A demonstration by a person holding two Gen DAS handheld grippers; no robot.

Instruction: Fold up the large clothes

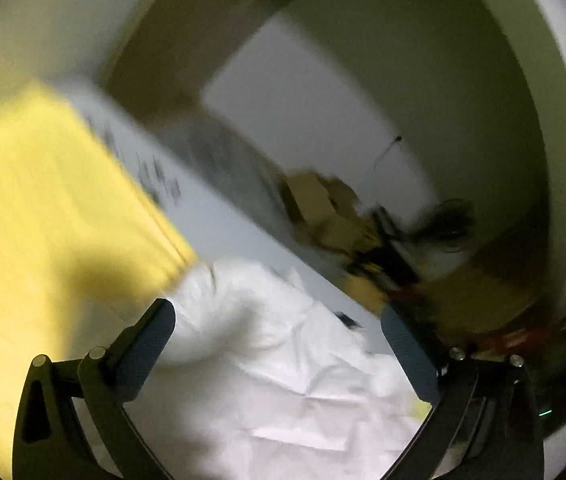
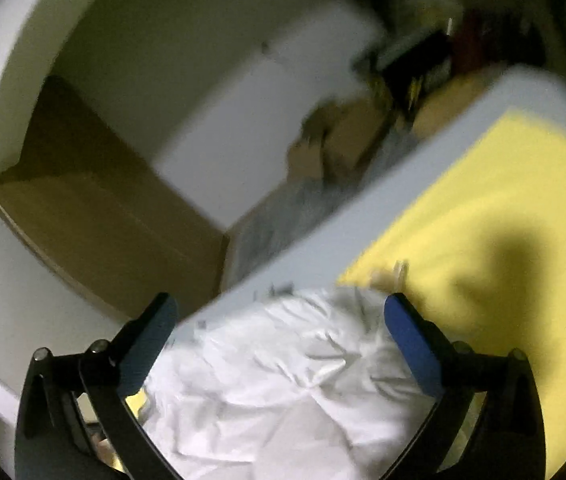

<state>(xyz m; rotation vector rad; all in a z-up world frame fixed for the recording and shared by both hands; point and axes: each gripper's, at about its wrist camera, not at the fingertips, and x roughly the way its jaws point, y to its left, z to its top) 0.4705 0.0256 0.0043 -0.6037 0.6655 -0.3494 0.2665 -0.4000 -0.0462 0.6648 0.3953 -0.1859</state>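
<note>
White garment (image 1: 283, 360) between both grippers' wide-spread fingers (image 1: 151, 344)

text: none legible | dark marks on white surface (image 1: 155, 172) | too blurred to read

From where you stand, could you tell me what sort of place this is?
Probably a spare or storage room at home: a white garment lies crumpled on a yellow mat over a white table, with cardboard boxes on the floor beside plain walls.
</note>
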